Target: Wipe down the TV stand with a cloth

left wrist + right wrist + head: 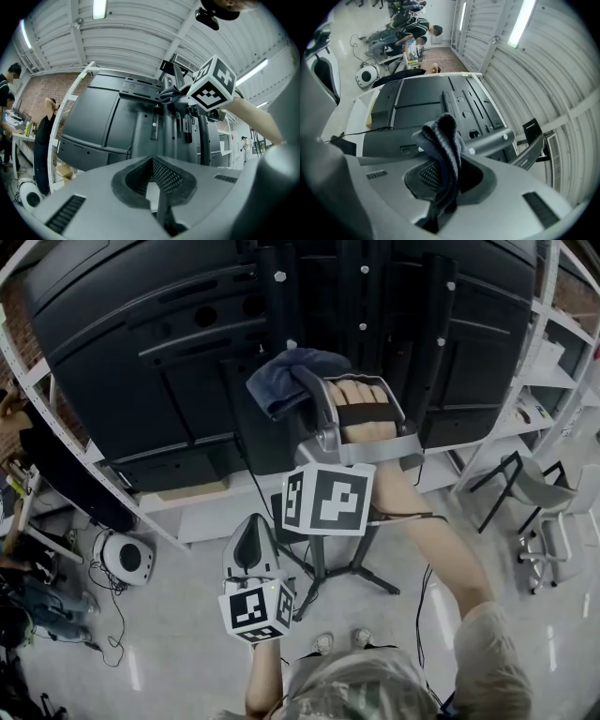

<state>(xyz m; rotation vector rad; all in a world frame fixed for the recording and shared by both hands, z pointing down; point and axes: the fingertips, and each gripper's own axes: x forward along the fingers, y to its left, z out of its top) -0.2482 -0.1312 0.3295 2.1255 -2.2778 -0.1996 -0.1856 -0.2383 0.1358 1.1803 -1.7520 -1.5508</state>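
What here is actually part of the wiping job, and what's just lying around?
In the job: cloth, right gripper clamping it, TV stand.
Just lying about: chair, round white floor device, shelving, empty left gripper.

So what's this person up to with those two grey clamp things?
A person is cleaning. The right gripper is clamped on a dark blue fabric cloth, raised to the black metal column of the TV stand behind the large black screen. The left gripper hangs lower, jaws together, holding nothing.
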